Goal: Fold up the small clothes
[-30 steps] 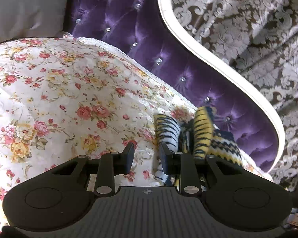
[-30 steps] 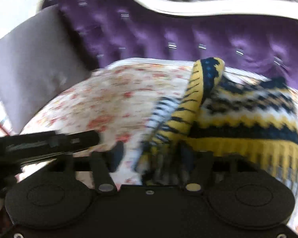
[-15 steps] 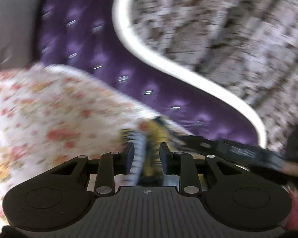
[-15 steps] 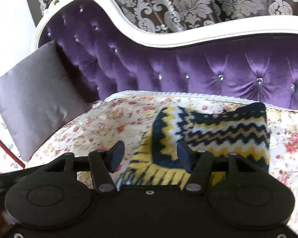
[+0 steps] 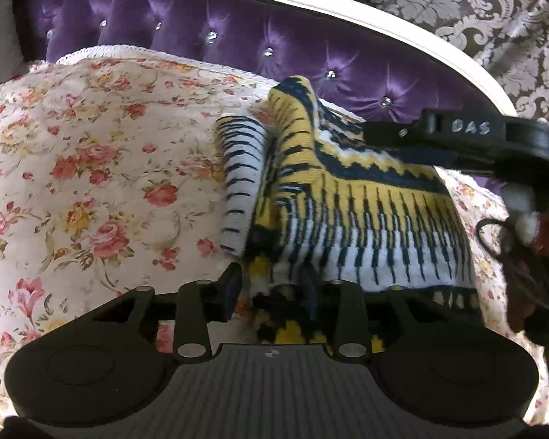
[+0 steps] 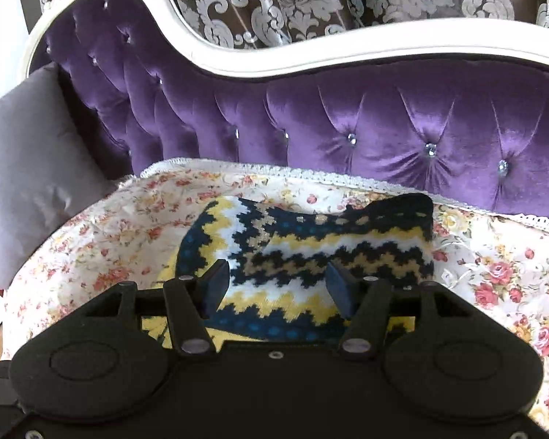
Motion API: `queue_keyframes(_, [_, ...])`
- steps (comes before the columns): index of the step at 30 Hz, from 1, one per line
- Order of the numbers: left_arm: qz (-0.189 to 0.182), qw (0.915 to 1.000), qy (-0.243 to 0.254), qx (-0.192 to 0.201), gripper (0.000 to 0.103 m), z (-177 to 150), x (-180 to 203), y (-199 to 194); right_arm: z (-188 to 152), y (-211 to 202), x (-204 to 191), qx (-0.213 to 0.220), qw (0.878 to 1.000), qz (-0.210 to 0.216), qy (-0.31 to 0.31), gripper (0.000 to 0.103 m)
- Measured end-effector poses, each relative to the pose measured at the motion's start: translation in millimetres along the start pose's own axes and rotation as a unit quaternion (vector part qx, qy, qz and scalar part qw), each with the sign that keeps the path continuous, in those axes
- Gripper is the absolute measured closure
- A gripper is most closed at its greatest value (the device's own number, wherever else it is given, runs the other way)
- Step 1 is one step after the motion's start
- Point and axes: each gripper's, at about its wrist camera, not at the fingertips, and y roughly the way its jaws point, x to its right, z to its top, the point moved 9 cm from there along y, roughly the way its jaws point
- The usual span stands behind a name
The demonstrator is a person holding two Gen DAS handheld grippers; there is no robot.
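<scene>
Two views: only the left wrist shows the knit garment point(image 5: 351, 197) bunched upright.
Left claw point(image 5: 271, 289): half-open, fabric between its fingers.
Right claw point(image 6: 278, 281): spread wide, holding nothing, above the garment.

Both wrist views low, close, facing the sofa back point(image 6: 347, 117); shared: knitted garment point(image 5: 366, 197), seemingly.

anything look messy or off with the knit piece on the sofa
Yes. In the left wrist view one edge of the knitted garment stands up in a ridge near its white striped sleeve, instead of lying flat on the floral cover.
</scene>
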Motion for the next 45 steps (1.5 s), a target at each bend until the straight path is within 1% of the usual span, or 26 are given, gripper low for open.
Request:
queue_keyframes(3, [0.003,1.0,0.002,-0.001,0.064,-0.1,0.0,1.2,-5.2,17.9,-7.5,-0.013,1.0,0.001,-0.012,0.038])
queue_keyframes(6, [0.005,1.0,0.004,-0.002,0.063,-0.8,-1.5,1.4,-13.7,41.1,-15.0,-0.03,0.999,-0.012,-0.03,0.038])
queue_keyframes(9, [0.003,1.0,0.001,-0.002,0.063,0.5,-1.5,2.3,-12.4,53.2,-15.6,-0.025,0.999,-0.011,-0.018,0.035])
queue_keyframes(18, [0.001,1.0,0.001,-0.003,0.062,0.2,-2.2,2.5,-11.4,60.7,-15.3,-0.022,0.999,-0.02,-0.029,0.034])
queue_keyframes(20, [-0.004,1.0,-0.003,-0.003,0.062,-0.3,-3.3,1.2,-10.6,61.2,-15.8,-0.021,0.999,-0.021,-0.028,0.033])
queue_keyframes(22, [-0.017,0.9997,-0.018,-0.002,0.062,0.3,-7.1,0.0,-7.8,61.2,-14.4,-0.021,1.0,-0.014,-0.019,0.032])
queue_keyframes(24, [-0.036,0.9983,-0.046,0.006,0.062,2.4,-12.9,-4.9,-0.6,54.4,-13.0,-0.014,1.0,0.004,-0.007,0.032])
queue_keyframes(26, [-0.043,0.9966,-0.064,0.029,0.062,7.7,-21.0,-12.7,12.3,34.2,-9.3,0.019,1.0,0.018,0.012,0.03])
queue_keyframes(27, [-0.039,0.9961,-0.066,0.045,0.062,11.7,-24.9,-17.3,18.5,21.3,-6.6,0.039,0.999,0.02,0.019,0.027])
queue_keyframes(28, [-0.03,0.9955,-0.064,0.062,0.062,16.2,-28.8,-22.3,22.9,10.4,-3.5,0.052,0.998,0.018,0.024,0.021])
queue_keyframes(29, [-0.022,0.9948,-0.063,0.077,0.062,20.0,-32.0,-26.5,26.0,-2.7,0.8,0.065,0.997,0.014,0.027,0.018])
queue_keyframes(31, [-0.009,0.9936,-0.059,0.096,0.06,26.0,-34.9,-31.5,24.6,-22.8,8.0,0.074,0.997,-0.006,0.02,0.018])
queue_keyframes(32, [-0.006,0.9931,-0.057,0.102,0.058,28.2,-34.8,-32.6,19.3,-30.7,11.5,0.07,0.997,-0.022,0.01,0.018])
queue_keyframes(35, [-0.004,0.9924,-0.048,0.114,0.058,29.3,-30.1,-35.1,-2.5,-40.7,17.5,0.047,0.997,-0.066,-0.018,0.017])
queue_keyframes(37, [-0.004,0.9927,-0.035,0.115,0.057,29.4,-25.1,-35.1,-23.0,-42.3,19.0,0.03,0.995,-0.09,-0.037,0.015])
queue_keyframes(38, [-0.003,0.9929,-0.03,0.115,0.056,28.7,-23.5,-34.1,-36.6,-39.5,18.8,0.014,0.994,-0.099,-0.046,0.014])
queue_keyframes(40, [0.0,0.9932,-0.025,0.114,0.052,27.3,-22.8,-31.4,-66.9,-28.6,15.5,-0.029,0.993,-0.099,-0.055,0.013])
queue_keyframes(41, [-0.001,0.9932,-0.024,0.114,0.051,26.4,-22.2,-31.0,-78.0,-25.0,14.2,-0.037,0.994,-0.091,-0.047,0.007])
queue_keyframes(42, [-0.003,0.9932,-0.024,0.114,0.051,25.6,-21.6,-31.0,-89.8,-21.2,13.5,-0.046,0.995,-0.079,-0.028,0.005])
queue_keyframes(43, [-0.005,0.9931,-0.022,0.115,0.051,24.8,-20.8,-31.8,-99.4,-18.5,13.5,-0.052,0.996,-0.067,-0.006,0.001])
queue_keyframes(44, [-0.003,0.993,-0.018,0.117,0.051,24.9,-19.2,-32.8,-103.2,-21.7,13.1,-0.034,0.997,-0.064,0.0,0.0])
queue_keyframes(45, [0.0,0.9925,-0.012,0.122,0.051,26.2,-16.8,-34.2,-106.2,-24.0,11.2,-0.027,0.997,-0.069,-0.007,0.0])
